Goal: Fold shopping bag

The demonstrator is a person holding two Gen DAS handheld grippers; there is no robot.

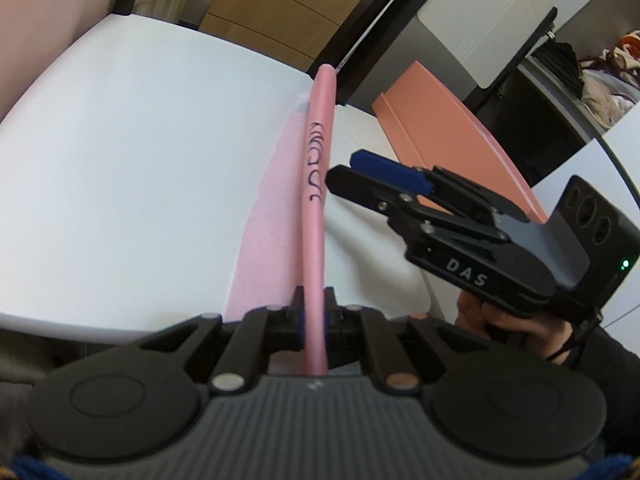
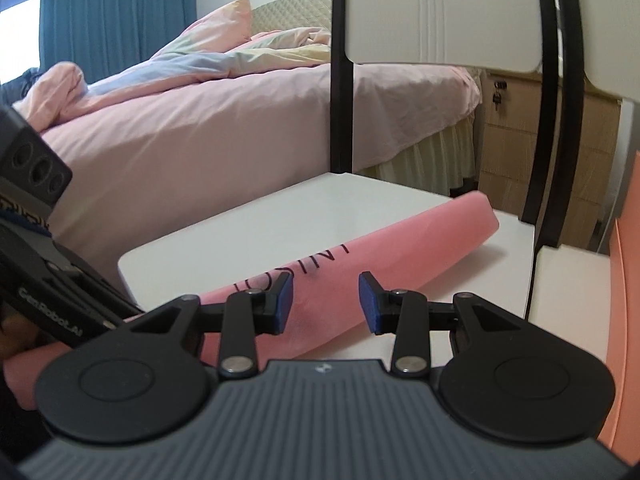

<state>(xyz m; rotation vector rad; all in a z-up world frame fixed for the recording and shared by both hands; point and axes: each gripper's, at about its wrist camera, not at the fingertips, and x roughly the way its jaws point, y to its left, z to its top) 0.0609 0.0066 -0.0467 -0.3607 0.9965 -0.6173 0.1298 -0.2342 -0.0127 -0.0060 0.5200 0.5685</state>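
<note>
The left claw (image 1: pixel 313 312) is clamped tight on the near end of the pink shopping bag (image 1: pixel 316 184), its two black fingers pinching the fabric so that the bag stands on edge like a thin blade and runs away from the claw across the white desk (image 1: pixel 132 168). Dark lettering shows along the raised fold, and a pale pink reflection lies on the desk beside it. The bag starts at the near edge of the desk and reaches toward the far edge, where a black frame post rises. The right claw (image 2: pixel 326 304) hangs just beside the bag with its blue pads (image 2: pixel 366 304) parted to a moderate gap; nothing is between them, and the pink fabric lies beyond and below that gap, not touching either pad. A hand (image 1: pixel 516 320) wraps the right claw's grip. From the right-wrist side the bag looks like a long flattened strip lying slantwise over the desk, its far end near the desk's far corner. Beyond the desk stands a bed (image 2: pixel 224 128) with pink sheets and a rumpled quilt, a teal curtain (image 2: pixel 112 12) at the window, a wooden drawer unit (image 2: pixel 516 152), and a salmon-coloured board (image 1: pixel 452 132) leaning by the desk's right side.
</note>
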